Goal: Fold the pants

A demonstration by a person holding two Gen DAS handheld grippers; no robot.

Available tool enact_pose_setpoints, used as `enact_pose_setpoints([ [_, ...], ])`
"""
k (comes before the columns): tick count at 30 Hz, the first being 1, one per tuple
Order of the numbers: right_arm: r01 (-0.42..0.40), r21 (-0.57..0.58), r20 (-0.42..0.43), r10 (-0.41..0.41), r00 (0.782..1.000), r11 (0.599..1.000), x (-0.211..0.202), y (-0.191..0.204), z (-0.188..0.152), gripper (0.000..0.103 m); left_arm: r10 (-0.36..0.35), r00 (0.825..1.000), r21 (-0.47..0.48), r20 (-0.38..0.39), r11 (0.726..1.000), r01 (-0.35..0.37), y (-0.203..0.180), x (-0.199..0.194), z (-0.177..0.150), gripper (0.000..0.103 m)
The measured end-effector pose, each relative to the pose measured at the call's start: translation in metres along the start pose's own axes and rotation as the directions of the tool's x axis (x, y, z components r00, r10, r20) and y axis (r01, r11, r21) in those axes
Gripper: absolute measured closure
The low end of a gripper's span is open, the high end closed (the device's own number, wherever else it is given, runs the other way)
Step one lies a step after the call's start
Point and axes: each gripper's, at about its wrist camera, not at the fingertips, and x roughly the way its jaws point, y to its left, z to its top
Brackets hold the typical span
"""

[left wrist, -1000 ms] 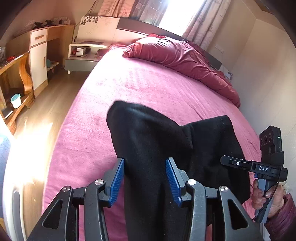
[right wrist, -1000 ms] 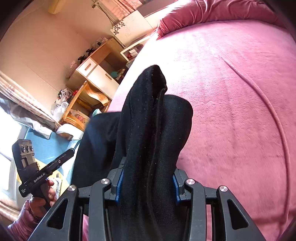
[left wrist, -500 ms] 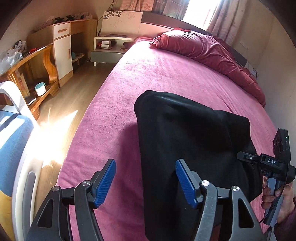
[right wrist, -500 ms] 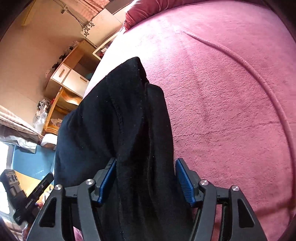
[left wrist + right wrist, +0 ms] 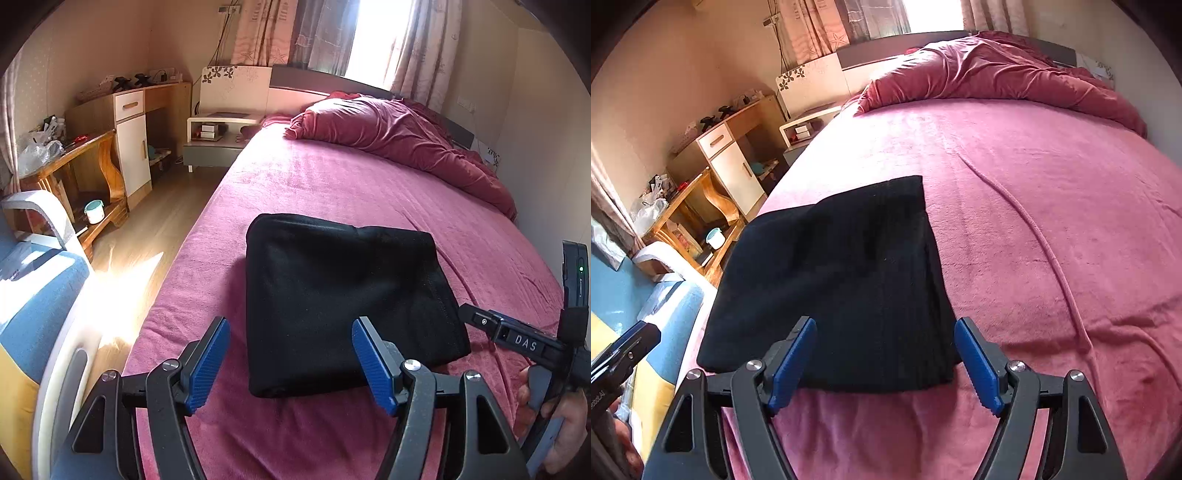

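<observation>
The black pants [image 5: 343, 299] lie folded into a flat rectangle on the pink bed [image 5: 332, 184], near its front left edge. My left gripper [image 5: 291, 363] is open and empty, just in front of the pants' near edge. In the right wrist view the pants [image 5: 842, 280] lie the same way, and my right gripper [image 5: 884, 363] is open and empty at their near edge. The right gripper's body also shows in the left wrist view [image 5: 524, 339], to the right of the pants.
A crumpled red duvet [image 5: 399, 136] lies at the head of the bed. A white bedside table [image 5: 218, 136], a wooden desk [image 5: 125, 133] and a wooden shelf [image 5: 77, 173] stand left of the bed. A blue and white chair [image 5: 40, 314] is close on the left.
Both grippers have let go of the pants and pulled back with open jaws. The pants have dropped from a raised, draped shape into a flat folded rectangle on the bed.
</observation>
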Motion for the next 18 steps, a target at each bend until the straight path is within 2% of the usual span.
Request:
enact_pose_setpoints([
  [9,0.080,-0.068,0.027,-0.078,0.997,0.994,-0.032,0.045,-0.043,0.025,0.044,0.999,0.003,0.022,0.999,-0.044,-0.008,-0.032,-0.028,0.033],
  [18,0.126,-0.104,0.065,-0.119,0.991,0.987,-0.050,0.060,-0.060,0.025,0.091,0.996,0.003,0.027,0.996,-0.091,-0.010,-0.045,-0.045,0.033],
])
